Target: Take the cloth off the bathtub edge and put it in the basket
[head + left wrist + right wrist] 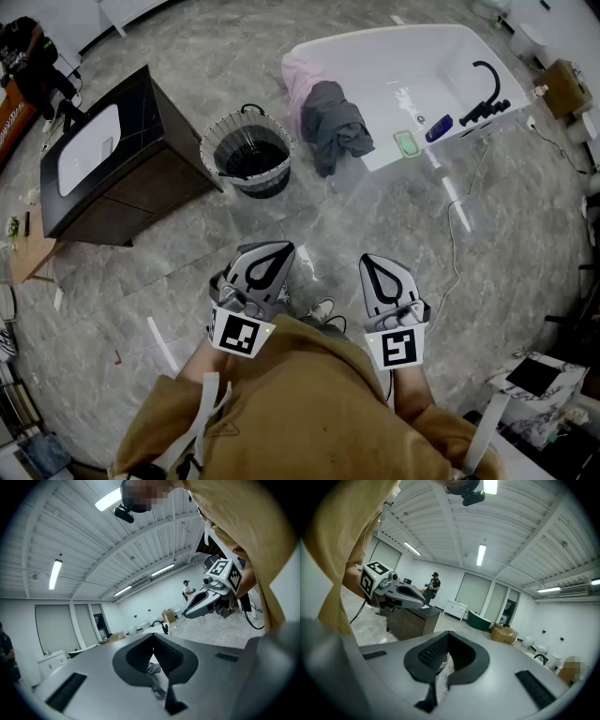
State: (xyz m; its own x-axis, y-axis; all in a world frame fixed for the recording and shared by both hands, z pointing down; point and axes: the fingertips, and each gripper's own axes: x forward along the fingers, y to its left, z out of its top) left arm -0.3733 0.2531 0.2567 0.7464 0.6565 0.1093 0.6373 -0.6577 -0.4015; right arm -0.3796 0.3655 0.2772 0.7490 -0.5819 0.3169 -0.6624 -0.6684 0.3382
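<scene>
The grey cloth (336,127) hides part of the pink cloth (298,82) on the bathtub (375,56) edge.

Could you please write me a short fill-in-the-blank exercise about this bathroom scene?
1. The grey cloth hangs over the white bathtub's edge beside a ____ cloth.
2. In the head view, the round woven basket stands ____ of the bathtub.
3. The left hand-held gripper and right hand-held gripper are both ____, holding nothing.

Missing words: pink; left; shut.
</scene>
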